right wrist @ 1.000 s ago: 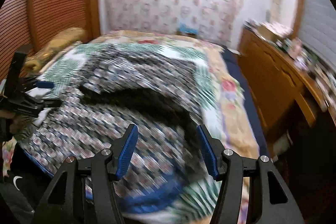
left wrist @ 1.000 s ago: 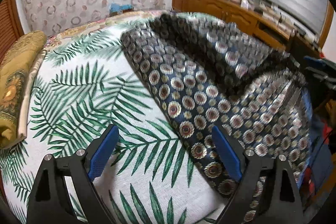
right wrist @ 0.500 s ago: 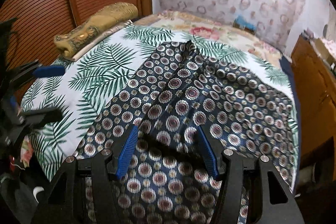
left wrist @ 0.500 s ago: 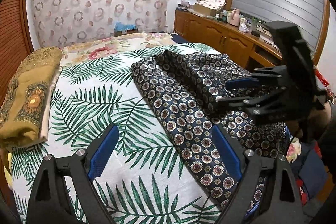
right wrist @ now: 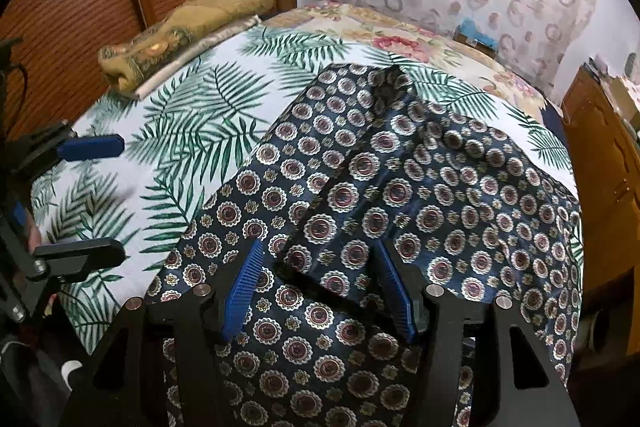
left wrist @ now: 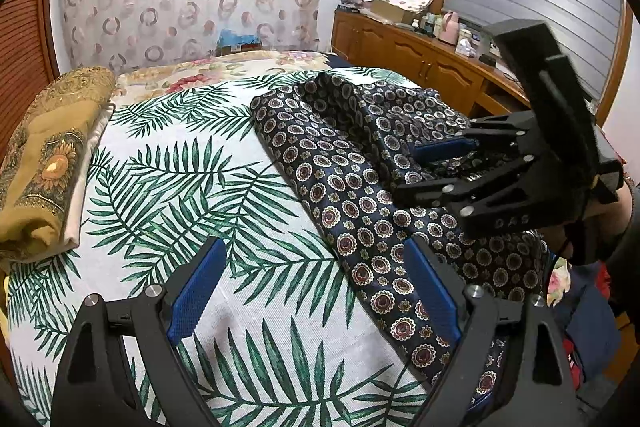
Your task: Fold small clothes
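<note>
Right wrist view: right gripper jaws apart over navy patterned garment, raised fold between. Left gripper wide, empty, above palm-print bedspread. Best pinch fold edge squarely before lifting.

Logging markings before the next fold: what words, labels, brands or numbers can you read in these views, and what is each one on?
"DAS": raised letters, faint, on the black body of the right gripper, seen from the left wrist view.
Items on the wooden cabinet: any labels are too small to read.
Dark patterned garment, leaf-print bedcover, yellow folded cloth: patterns only, no text.
</note>
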Demonstrator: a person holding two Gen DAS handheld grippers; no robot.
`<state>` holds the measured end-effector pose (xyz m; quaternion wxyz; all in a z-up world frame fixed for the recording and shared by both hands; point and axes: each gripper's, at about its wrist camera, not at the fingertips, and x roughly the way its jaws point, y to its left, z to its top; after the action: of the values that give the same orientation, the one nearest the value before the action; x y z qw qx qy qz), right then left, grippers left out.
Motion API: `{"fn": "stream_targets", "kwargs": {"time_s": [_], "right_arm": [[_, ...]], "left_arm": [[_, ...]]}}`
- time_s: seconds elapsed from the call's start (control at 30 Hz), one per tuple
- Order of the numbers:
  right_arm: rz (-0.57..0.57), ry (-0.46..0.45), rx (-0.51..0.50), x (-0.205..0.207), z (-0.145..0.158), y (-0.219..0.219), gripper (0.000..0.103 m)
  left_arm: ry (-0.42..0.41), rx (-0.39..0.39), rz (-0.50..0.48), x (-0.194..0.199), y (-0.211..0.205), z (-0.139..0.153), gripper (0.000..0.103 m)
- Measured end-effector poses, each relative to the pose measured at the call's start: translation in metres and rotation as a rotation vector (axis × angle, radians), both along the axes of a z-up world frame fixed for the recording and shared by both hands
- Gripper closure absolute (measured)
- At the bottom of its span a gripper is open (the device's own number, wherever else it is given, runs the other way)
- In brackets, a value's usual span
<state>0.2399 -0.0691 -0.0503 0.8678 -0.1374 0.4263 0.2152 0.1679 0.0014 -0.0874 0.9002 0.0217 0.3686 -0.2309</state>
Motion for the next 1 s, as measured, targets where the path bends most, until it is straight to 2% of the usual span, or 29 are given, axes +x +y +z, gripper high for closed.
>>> {"fn": "stream_targets", "kwargs": {"time_s": [0.07, 0.1, 0.13, 0.17, 0.3, 0.57, 0.63, 0.7, 0.77, 0.83, 1.0], "right_arm": [[-0.002, 0.011, -0.018, 0.003, -0.005, 0.004, 0.047], [-0.005, 0.015, -0.032, 0.005, -0.006, 0.005, 0.076], [-0.008, 0.012, -0.062, 0.008, -0.009, 0.008, 0.093], [-0.016, -0.001, -0.085, 0.011, -0.009, 0.009, 0.099], [-0.049, -0.033, -0.064, 0.021, 0.008, -0.008, 0.1], [-0.235, -0.143, -0.216, 0.078, 0.046, -0.062, 0.099], [-0.326, -0.159, -0.243, 0.094, 0.049, -0.081, 0.09], [-0.42, -0.16, -0.242, 0.106, 0.051, -0.098, 0.057], [-0.468, -0.174, -0.172, 0.107, 0.056, -0.114, 0.053], [-0.483, -0.181, -0.126, 0.103, 0.059, -0.121, 0.053], [-0.353, -0.132, -0.06, 0.082, 0.049, -0.108, 0.053]], "left_arm": [[0.001, 0.002, -0.002, -0.001, 0.0, 0.0, 0.013], [0.001, 0.002, -0.003, -0.002, 0.0, 0.0, 0.013], [0.001, 0.003, -0.003, -0.002, 0.0, 0.0, 0.013], [0.001, 0.003, -0.003, -0.002, -0.001, 0.0, 0.013], [0.0, -0.001, -0.003, -0.003, 0.0, 0.0, 0.013], [0.006, -0.007, -0.015, -0.007, -0.004, -0.003, 0.013], [0.006, -0.003, -0.02, -0.008, -0.005, -0.004, 0.013], [0.005, -0.001, -0.023, -0.009, -0.006, -0.004, 0.013], [0.006, 0.0, -0.025, -0.009, -0.006, -0.004, 0.013], [0.007, -0.002, -0.024, -0.009, -0.005, -0.004, 0.013], [0.016, -0.003, -0.027, -0.008, -0.008, -0.007, 0.013]]}}
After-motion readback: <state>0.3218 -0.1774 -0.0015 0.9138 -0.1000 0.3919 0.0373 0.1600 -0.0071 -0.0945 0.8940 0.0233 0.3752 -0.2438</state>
